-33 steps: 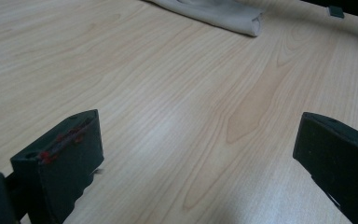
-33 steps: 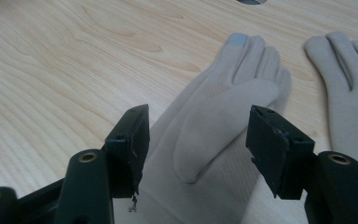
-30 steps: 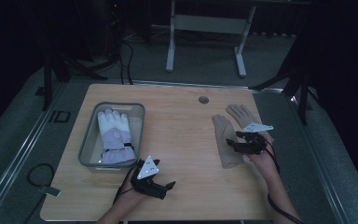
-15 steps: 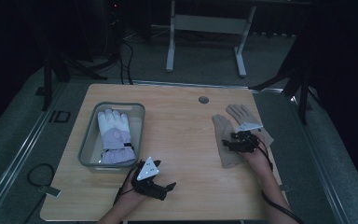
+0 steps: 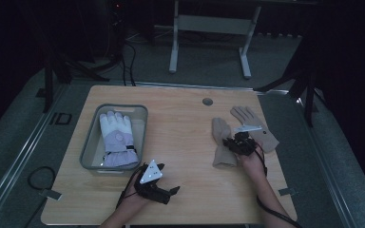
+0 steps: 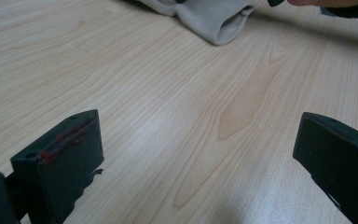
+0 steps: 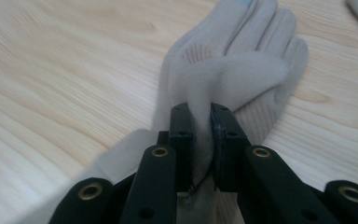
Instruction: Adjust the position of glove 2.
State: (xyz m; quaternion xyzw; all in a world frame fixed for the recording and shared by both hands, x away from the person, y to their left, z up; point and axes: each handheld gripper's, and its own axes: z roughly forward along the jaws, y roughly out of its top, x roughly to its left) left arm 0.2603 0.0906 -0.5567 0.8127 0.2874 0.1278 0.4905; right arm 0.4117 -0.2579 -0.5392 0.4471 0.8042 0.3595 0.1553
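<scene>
The right gripper [image 7: 200, 140] has its jaws pinched nearly shut on a fold of the beige glove [image 7: 233, 74], raised into a ridge between them; the cloth below the pinch is hidden behind the jaws, and in the high view the gripper [image 5: 232, 143] and hand [image 5: 251, 161] cover part of that glove [image 5: 221, 149]. It lies on the right half of the table [image 5: 190, 142], cuff toward the near edge. A 2nd beige glove [image 5: 252, 124] lies just right of it, partly under the gripper's grey plate; whether the 2 touch cannot be told. The left gripper [image 6: 196, 154] has its jaws spread wide and holds nothing, hovering over bare wood at the near edge, with the glove's cuff [image 6: 214, 21] cut off at the top of its view. In the high view this gripper [image 5: 164, 192] sits just near of the bin [image 5: 91, 142], which holds 1 white and lilac glove [image 5: 118, 140]. In all: 3 gloves, 1 bin, 2 grippers.
</scene>
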